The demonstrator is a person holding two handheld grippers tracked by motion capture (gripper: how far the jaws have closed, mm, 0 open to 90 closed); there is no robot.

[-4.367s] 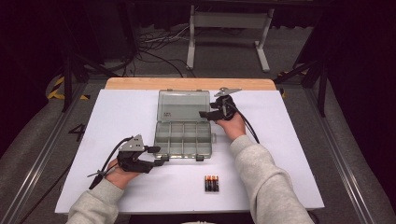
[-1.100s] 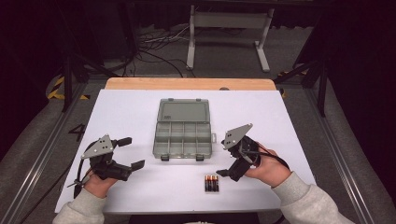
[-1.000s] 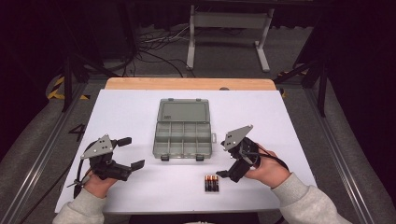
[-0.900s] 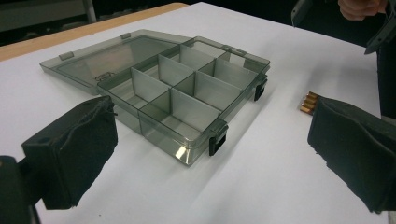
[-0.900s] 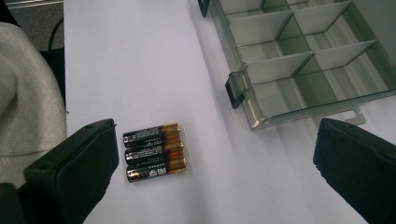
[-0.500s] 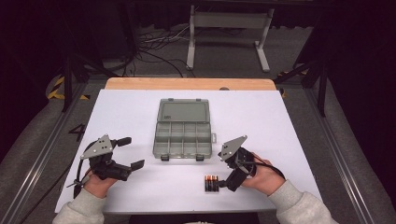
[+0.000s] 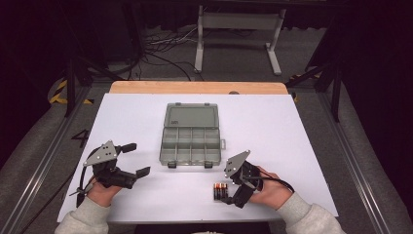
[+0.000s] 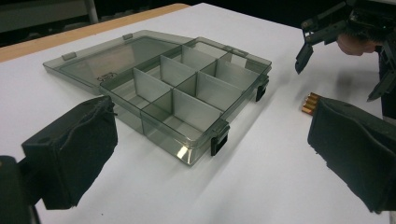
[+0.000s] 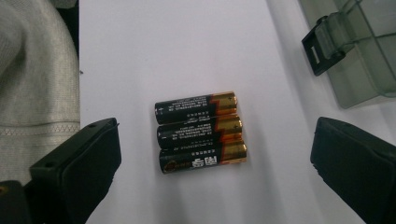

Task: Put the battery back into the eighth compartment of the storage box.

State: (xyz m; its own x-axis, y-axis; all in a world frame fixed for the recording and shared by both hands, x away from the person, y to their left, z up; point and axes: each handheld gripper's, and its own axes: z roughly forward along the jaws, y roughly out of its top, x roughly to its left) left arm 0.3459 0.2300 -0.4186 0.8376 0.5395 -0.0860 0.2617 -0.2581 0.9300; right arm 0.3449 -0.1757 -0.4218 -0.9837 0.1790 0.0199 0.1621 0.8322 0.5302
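A smoky clear organizer box (image 7: 190, 136) lies open at mid-table, its lid flat behind several empty compartments (image 8: 187, 93). Three black-and-gold AA batteries (image 7: 220, 191) lie side by side near the front edge. My right gripper (image 7: 232, 189) is open just right of them, and in the right gripper view the batteries (image 9: 201, 133) lie on the table between its wide-apart jaws (image 9: 215, 156), untouched. My left gripper (image 7: 136, 159) is open at the front left, apart from the box, with nothing between its fingers (image 8: 210, 156). It faces the box's front latch and the right gripper (image 8: 341, 70).
A white table top (image 7: 292, 126) with a wooden strip (image 7: 195, 87) along its far edge. A grey sleeve (image 9: 32, 70) lies beside the batteries. Dark floor, cables and a metal stand (image 7: 238, 29) lie beyond the table. A box latch (image 9: 322, 49) sits near the right jaw.
Both grippers have left the box, where they were 4.4 s ago. Over the last second the right gripper has slid toward the front edge, up to the batteries; the left has stayed still.
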